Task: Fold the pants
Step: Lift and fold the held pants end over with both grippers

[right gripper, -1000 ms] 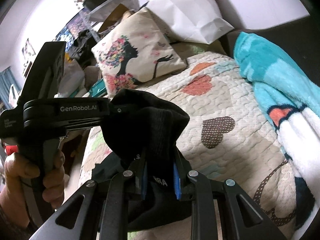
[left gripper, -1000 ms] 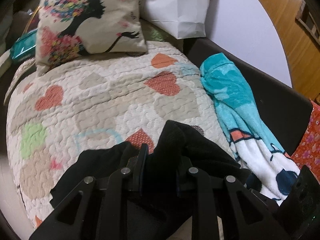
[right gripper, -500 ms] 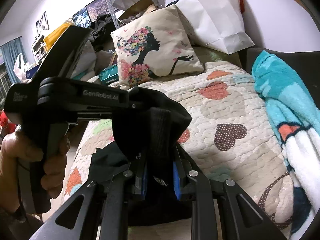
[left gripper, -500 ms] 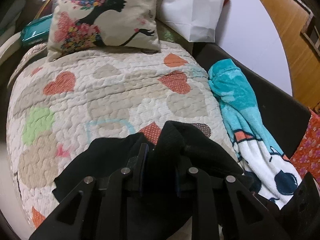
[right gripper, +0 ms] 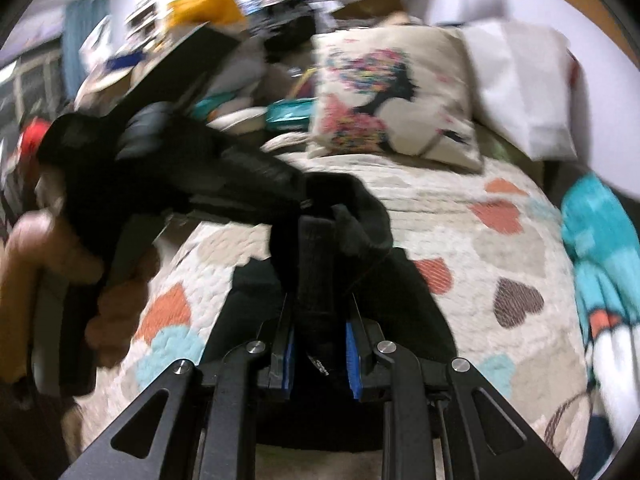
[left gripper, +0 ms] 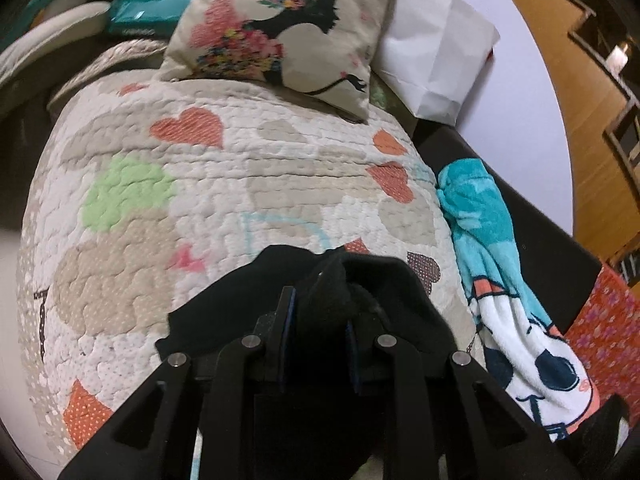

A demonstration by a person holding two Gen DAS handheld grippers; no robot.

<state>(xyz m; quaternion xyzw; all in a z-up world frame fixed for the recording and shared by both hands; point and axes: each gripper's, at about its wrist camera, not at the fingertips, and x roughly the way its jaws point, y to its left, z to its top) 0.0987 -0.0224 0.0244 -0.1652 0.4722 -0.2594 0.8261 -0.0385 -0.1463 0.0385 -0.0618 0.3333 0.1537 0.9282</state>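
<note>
Both grippers — left [left gripper: 318,312], right [right gripper: 320,316] — pinch black pants [left gripper: 384,292] between their jaws.

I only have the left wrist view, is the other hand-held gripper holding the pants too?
Observer: Yes. The right hand-held gripper is shut on a bunched part of the black pants.
Operator: Where's my left one relative to it?
Observer: In the right wrist view, the left hand-held gripper comes in from the left, and its tip meets the same bunch just beyond the right one's fingertips.
Operator: Anything behind me on that side?
Observer: The hand holding the left gripper shows at the left edge, with blurred clutter beyond the pillow.
</note>
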